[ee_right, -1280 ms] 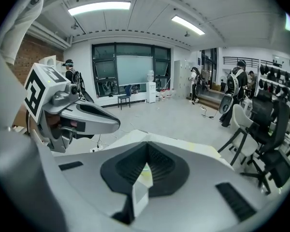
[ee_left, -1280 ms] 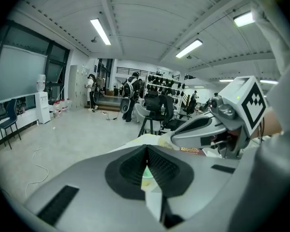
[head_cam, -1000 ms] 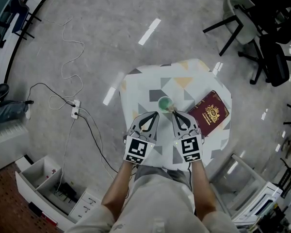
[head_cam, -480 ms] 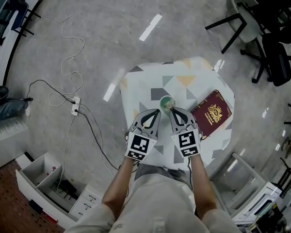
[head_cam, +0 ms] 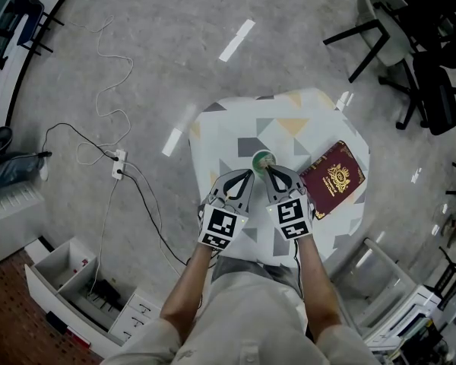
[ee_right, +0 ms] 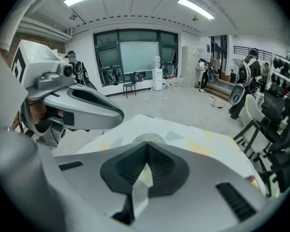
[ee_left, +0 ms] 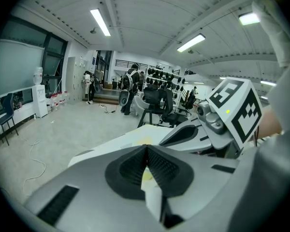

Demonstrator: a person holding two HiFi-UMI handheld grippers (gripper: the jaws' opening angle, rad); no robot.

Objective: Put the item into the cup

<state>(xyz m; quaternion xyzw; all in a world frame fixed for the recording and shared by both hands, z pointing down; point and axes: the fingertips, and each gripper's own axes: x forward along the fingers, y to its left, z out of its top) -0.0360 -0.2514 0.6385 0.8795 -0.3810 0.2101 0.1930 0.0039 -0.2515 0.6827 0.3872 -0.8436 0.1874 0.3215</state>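
Note:
A small green cup (head_cam: 262, 159) stands upright in the middle of a little table (head_cam: 235, 128) covered in a geometric-print cloth. Whatever is inside the cup is too small to make out. My left gripper (head_cam: 248, 176) sits just left of the cup's near side, with its jaws closed tip to tip and nothing between them. My right gripper (head_cam: 269, 171) is shut too, its tips at the cup's near rim. In the right gripper view the cup's rim (ee_right: 149, 138) shows just beyond the closed pads (ee_right: 157, 161). The left gripper view shows its own meeting pads (ee_left: 159, 166) and the right gripper (ee_left: 183, 134) beside them.
A maroon passport-like booklet (head_cam: 333, 179) lies on the table's right side, close to the right gripper. Cables and a power strip (head_cam: 118, 166) run over the floor on the left. Black office chairs (head_cam: 425, 67) stand at the far right, and white drawers (head_cam: 76, 280) at the lower left.
Both grippers have edged slightly forward and inward toward the cup. Neither has changed its jaw state.

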